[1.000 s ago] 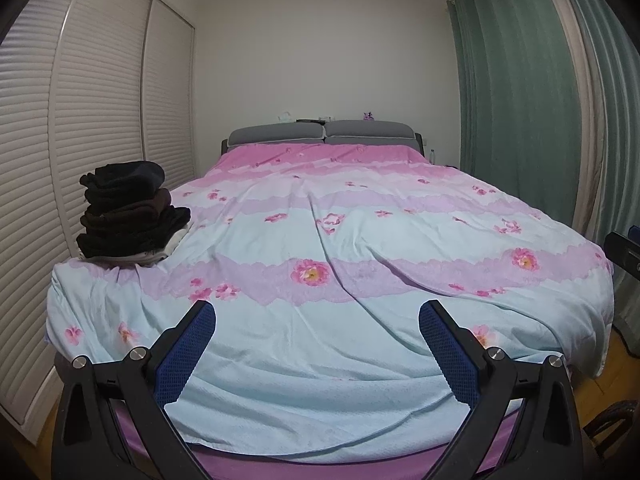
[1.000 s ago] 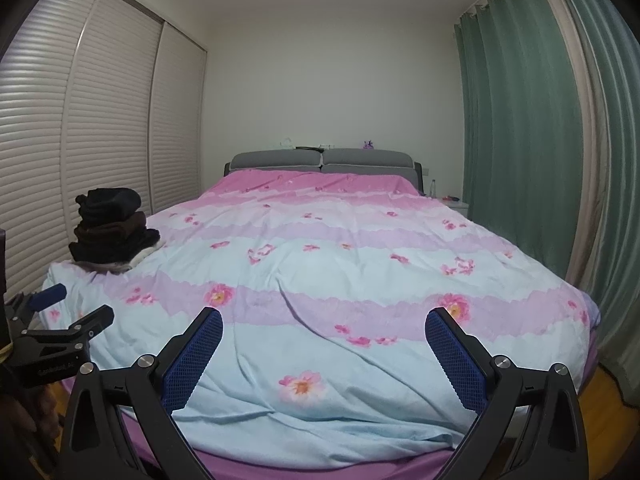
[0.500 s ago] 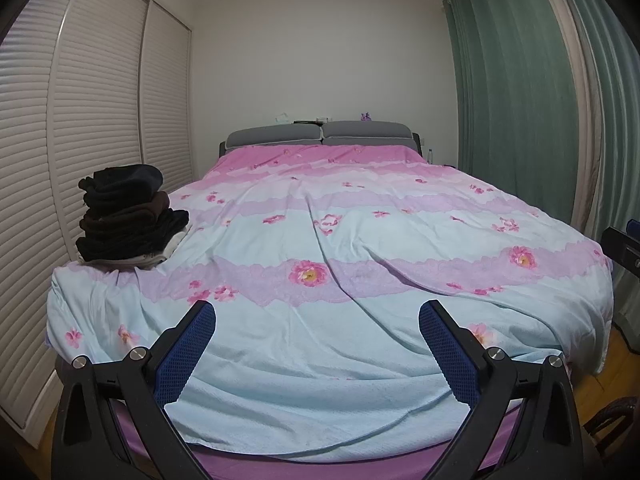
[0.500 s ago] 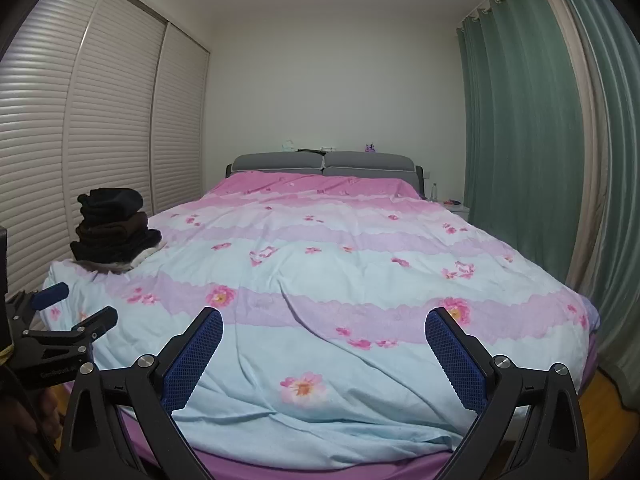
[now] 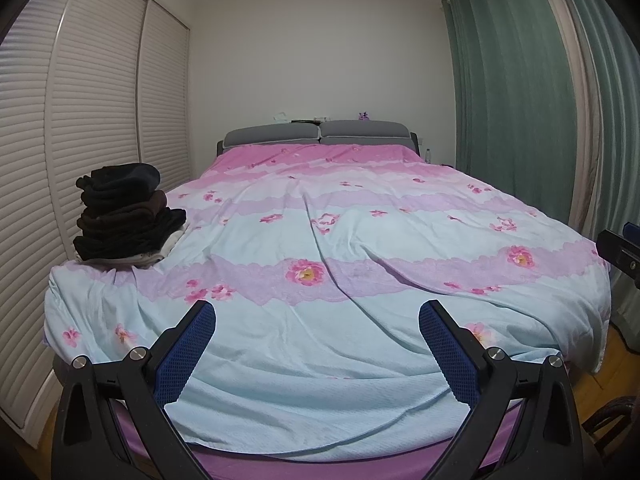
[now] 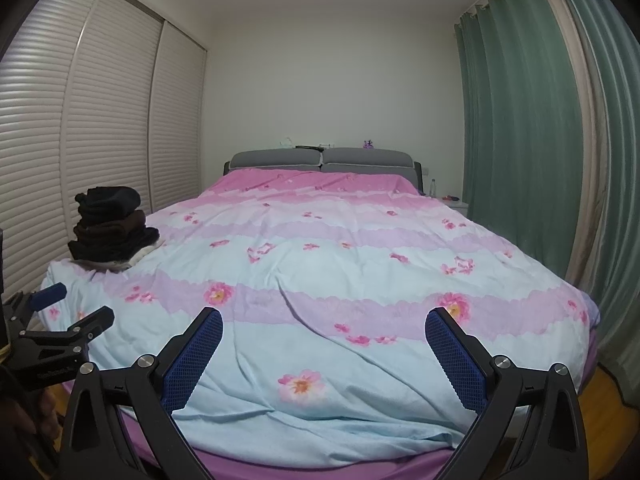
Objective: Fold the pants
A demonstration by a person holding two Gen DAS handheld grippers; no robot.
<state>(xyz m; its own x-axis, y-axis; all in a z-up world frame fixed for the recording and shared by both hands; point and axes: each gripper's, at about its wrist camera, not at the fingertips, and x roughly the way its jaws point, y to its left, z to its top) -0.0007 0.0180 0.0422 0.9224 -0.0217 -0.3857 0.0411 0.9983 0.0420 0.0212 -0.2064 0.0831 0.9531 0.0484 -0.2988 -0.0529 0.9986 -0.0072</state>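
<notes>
A stack of folded dark pants point(image 5: 126, 216) sits on the near left corner of the bed; it also shows in the right wrist view point(image 6: 112, 230). My left gripper point(image 5: 316, 316) is open and empty, held at the foot of the bed. My right gripper point(image 6: 324, 320) is open and empty too, to the right of the left one. The left gripper also shows at the left edge of the right wrist view point(image 6: 68, 312). No unfolded pants are in view.
The bed point(image 5: 360, 240) has a pink and light blue flowered cover, with a grey headboard point(image 5: 320, 134) behind. Louvred wardrobe doors point(image 5: 80, 120) stand at the left. Green curtains point(image 5: 520, 100) hang at the right. Wooden floor point(image 6: 608, 412) shows by the bed's foot.
Both grippers stay open and empty. Both views have shifted slightly; the bed sits a little lower in the right wrist view.
</notes>
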